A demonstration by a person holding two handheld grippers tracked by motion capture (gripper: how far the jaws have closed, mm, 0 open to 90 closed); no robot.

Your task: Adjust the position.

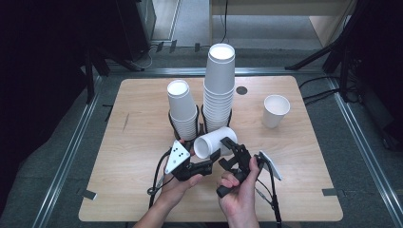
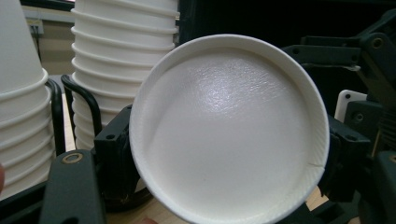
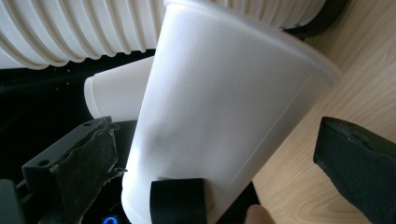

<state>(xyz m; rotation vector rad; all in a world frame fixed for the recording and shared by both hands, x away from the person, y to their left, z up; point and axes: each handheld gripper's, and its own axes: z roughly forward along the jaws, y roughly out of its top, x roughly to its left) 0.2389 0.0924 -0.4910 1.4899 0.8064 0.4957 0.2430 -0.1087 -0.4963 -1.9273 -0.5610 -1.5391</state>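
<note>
High view, starting nearest the person: both hands meet over the front middle of the worktop [image 1: 142,190], and a single paper cup [image 1: 215,141] lies on its side between the two tools, rim toward the left gripper [image 1: 209,162], base toward the right gripper [image 1: 227,153]. The left fingers are nearly closed; from the left gripper view they seem to pinch the rim of the cup, though the contact itself is hidden. The right fingers [image 3: 355,163] stand wide, one on each side of the cup wall with a gap on one side. This cup is light, thin and easily dented, so I judge a gentle hold by the stiffer rolled rim or near the base safest. Farther off stand two stacks of cups [image 1: 219,90] in black holders, and an upright cup [image 1: 275,110] to the right.
</note>
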